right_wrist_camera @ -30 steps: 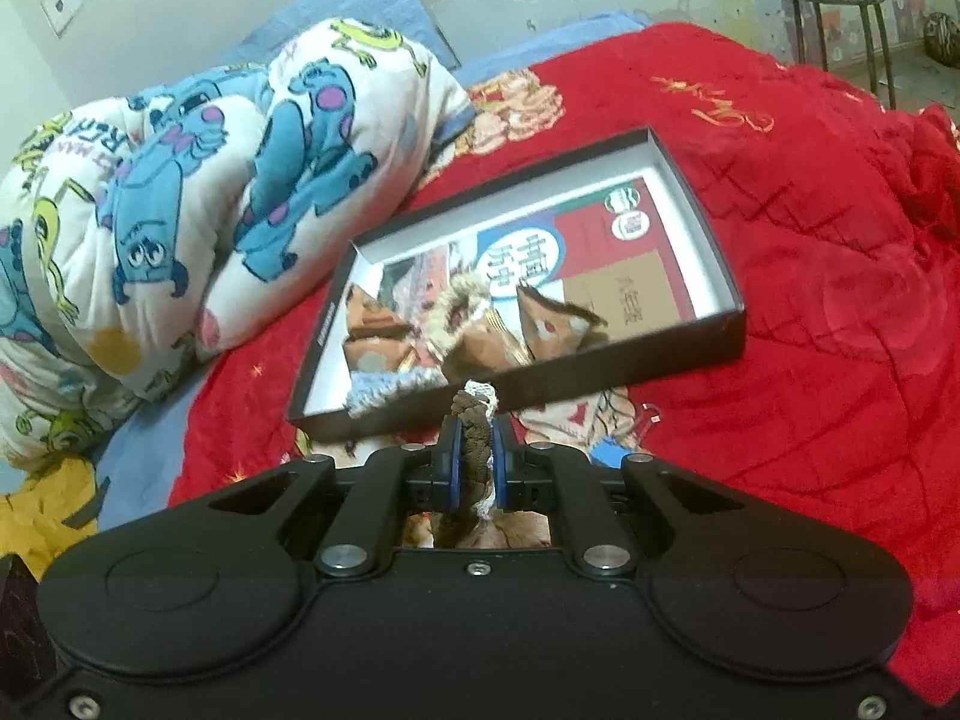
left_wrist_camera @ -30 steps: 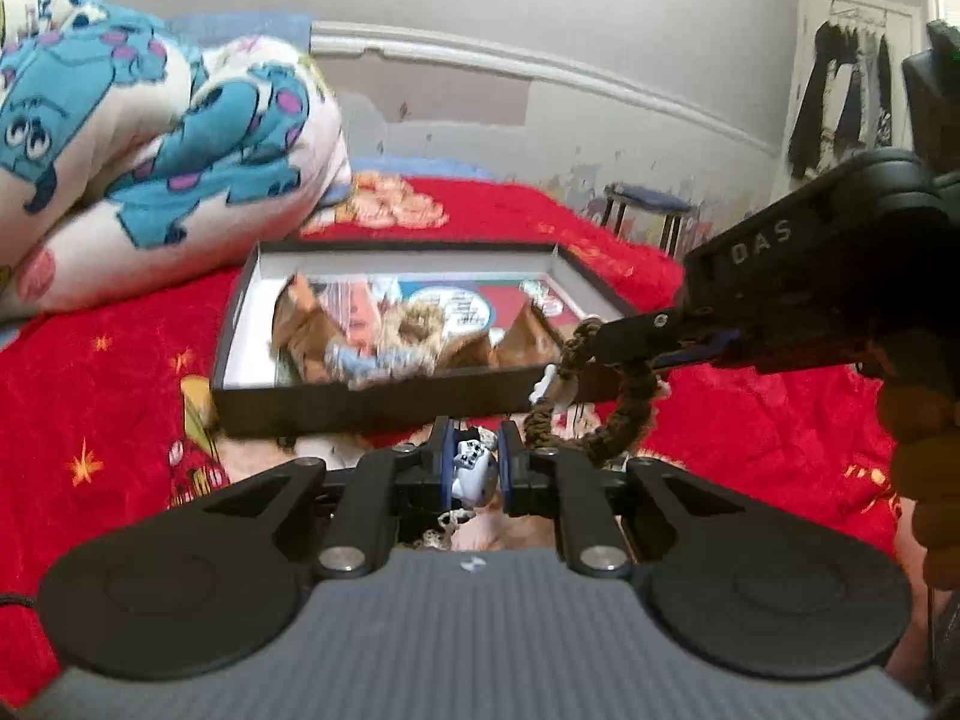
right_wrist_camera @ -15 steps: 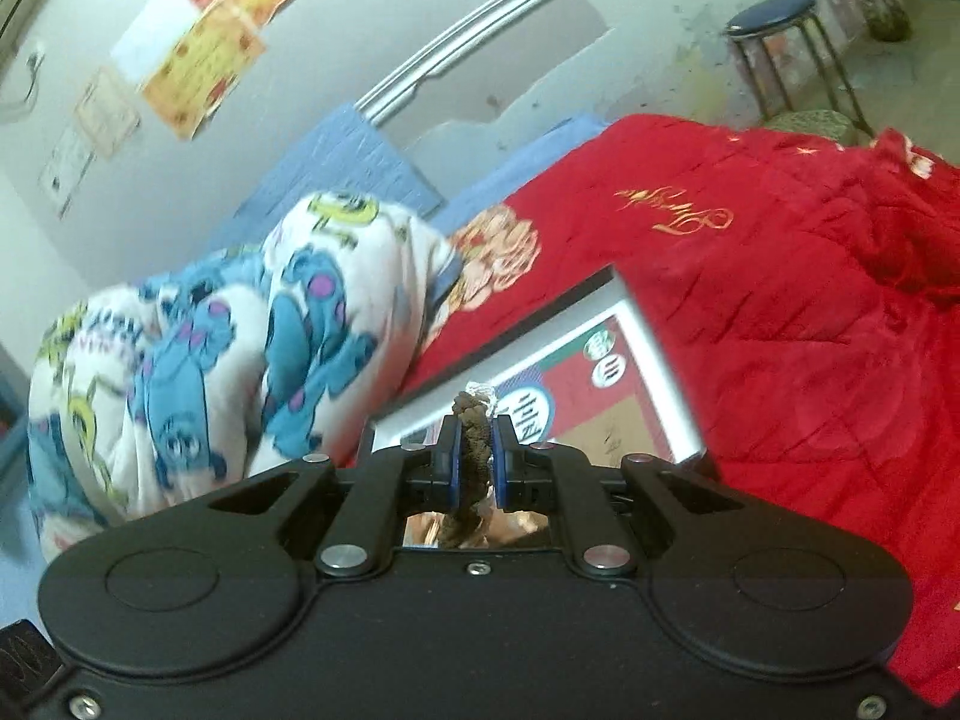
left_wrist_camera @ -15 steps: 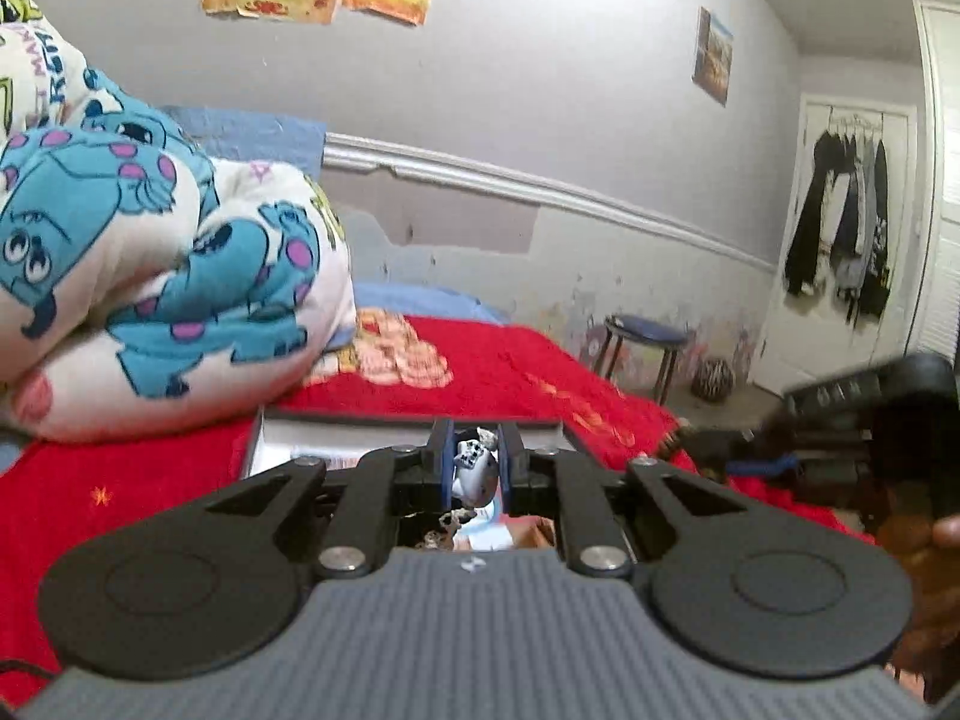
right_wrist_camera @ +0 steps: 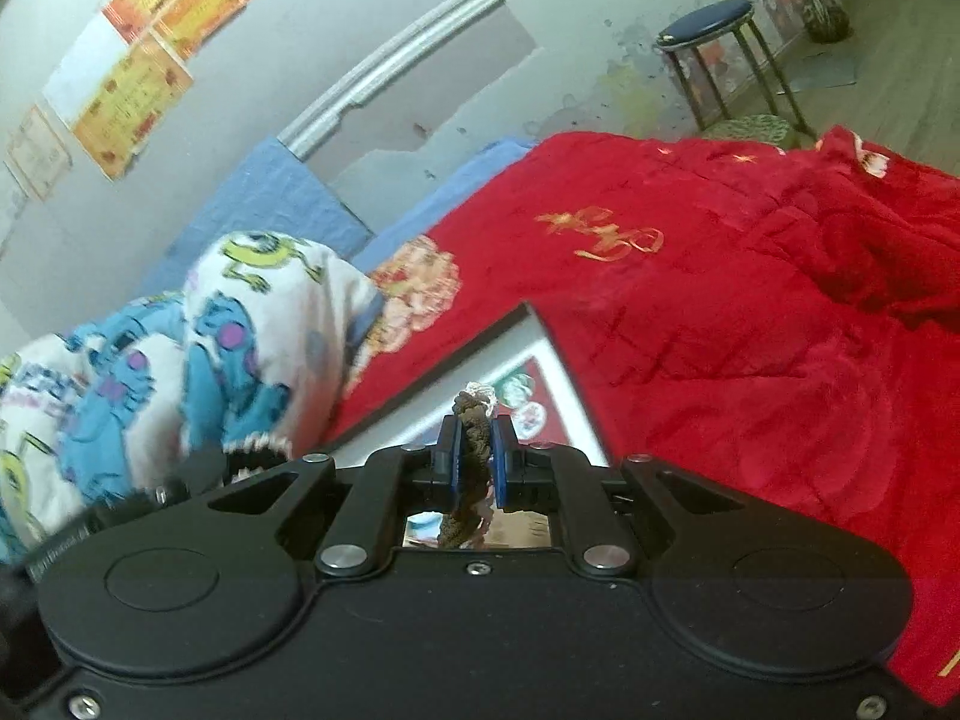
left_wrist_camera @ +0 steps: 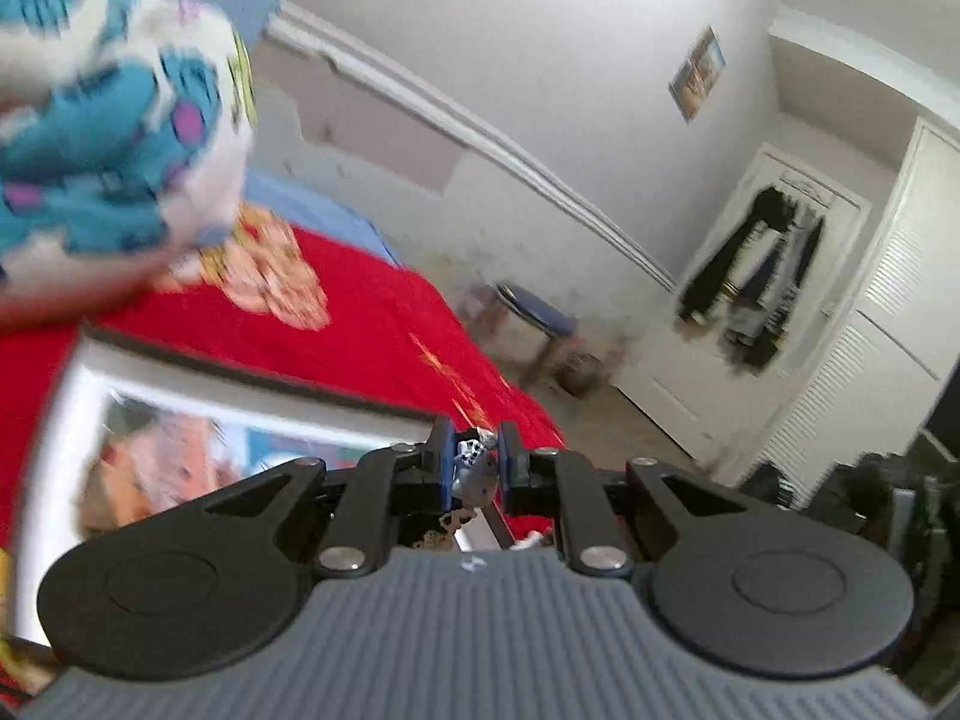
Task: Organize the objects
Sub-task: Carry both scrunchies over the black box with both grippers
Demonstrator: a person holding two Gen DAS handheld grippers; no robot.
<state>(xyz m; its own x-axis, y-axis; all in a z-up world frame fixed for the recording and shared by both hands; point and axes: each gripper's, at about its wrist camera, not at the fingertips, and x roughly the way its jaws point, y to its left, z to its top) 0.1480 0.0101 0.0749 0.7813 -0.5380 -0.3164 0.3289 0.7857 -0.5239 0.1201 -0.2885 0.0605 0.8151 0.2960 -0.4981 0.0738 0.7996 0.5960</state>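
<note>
Small white-and-blue toy figure (left_wrist_camera: 474, 465) was clamped in left gripper (left_wrist_camera: 473, 468) above the shallow black box (left_wrist_camera: 252, 375); right gripper (right_wrist_camera: 474, 459) clamped brown braided cord (right_wrist_camera: 471, 438).

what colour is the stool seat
Dark blue stool seat, clearest in the right wrist view.

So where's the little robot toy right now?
In the left wrist view, the little robot toy is pinched in the left gripper, held just past the near right corner of the box on the red blanket.
</note>
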